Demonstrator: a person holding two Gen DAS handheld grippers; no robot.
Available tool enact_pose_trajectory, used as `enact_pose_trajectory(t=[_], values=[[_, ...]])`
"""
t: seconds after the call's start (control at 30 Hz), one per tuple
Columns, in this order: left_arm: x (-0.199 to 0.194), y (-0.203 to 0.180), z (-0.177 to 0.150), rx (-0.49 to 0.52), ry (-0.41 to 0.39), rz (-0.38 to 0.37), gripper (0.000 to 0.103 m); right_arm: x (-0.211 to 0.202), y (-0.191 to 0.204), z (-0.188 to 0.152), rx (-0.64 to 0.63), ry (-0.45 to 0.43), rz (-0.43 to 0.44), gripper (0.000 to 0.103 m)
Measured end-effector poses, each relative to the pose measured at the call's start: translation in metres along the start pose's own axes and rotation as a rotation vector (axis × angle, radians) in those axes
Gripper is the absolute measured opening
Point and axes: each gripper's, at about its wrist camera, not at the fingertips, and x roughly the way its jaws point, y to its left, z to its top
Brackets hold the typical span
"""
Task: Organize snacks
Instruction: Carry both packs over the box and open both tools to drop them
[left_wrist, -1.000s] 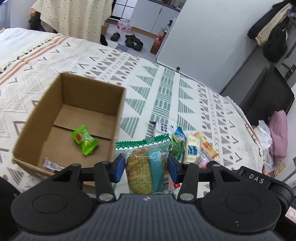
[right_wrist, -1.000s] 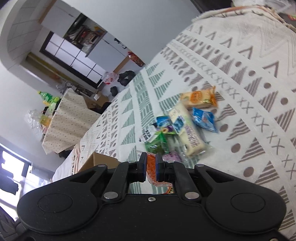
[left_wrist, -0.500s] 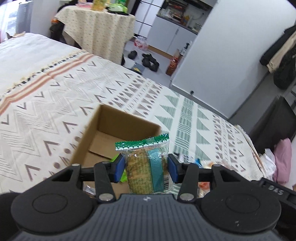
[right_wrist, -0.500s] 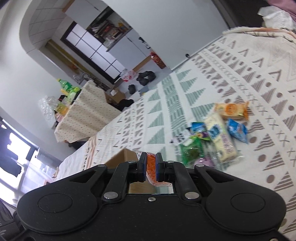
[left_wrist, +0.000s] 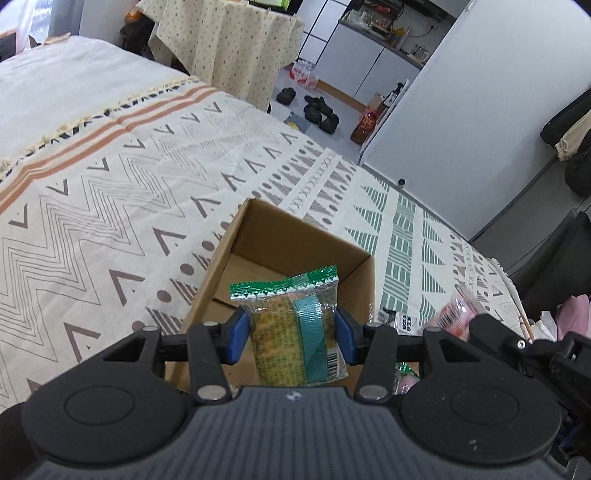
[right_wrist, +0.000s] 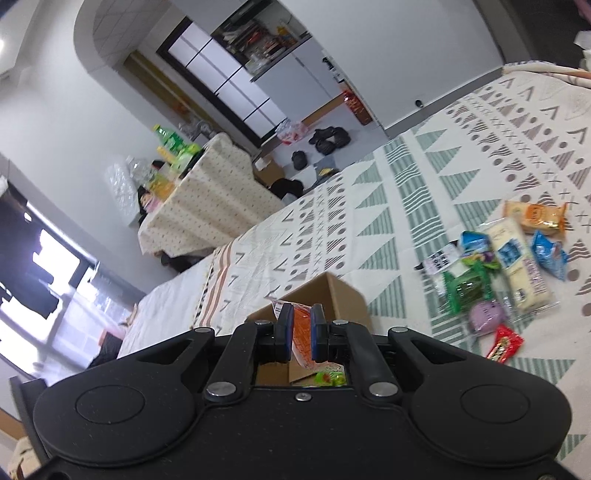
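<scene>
My left gripper (left_wrist: 291, 332) is shut on a green-edged packet of biscuits (left_wrist: 291, 328) and holds it above the near side of an open cardboard box (left_wrist: 295, 236) on the patterned bedspread. My right gripper (right_wrist: 301, 334) is shut on a thin orange snack packet (right_wrist: 301, 339), also held over the cardboard box (right_wrist: 332, 291). A green packet (right_wrist: 327, 378) lies inside the box below it. A pile of several loose snack packets (right_wrist: 502, 266) lies on the bed to the right of the box. The right gripper's body (left_wrist: 532, 350) shows in the left wrist view.
The bed's patterned cover (left_wrist: 110, 206) spreads left of and beyond the box. A cloth-covered table (left_wrist: 225, 48) stands past the bed's far edge, with shoes (left_wrist: 317, 110) on the floor. A white wall panel (left_wrist: 461, 110) stands at the right.
Both grippers have moved left from the snack pile to over the box, each still holding its packet. The box is now straight ahead of both.
</scene>
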Motion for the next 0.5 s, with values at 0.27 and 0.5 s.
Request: enact_pose_trajectory(t=[0.27, 0.5], values=[[-0.012, 0.013, 0.009, -0.009, 0.001, -0.009, 0.062, 0.016, 0.024, -0.012, -0.013, 0.028, 0.001, 0.009], [-0.027, 0.023, 0.015, -0.017, -0.014, -0.006, 0.074, 0.023, 0.038, -0.015, -0.014, 0.047, 0.015, 0.009]])
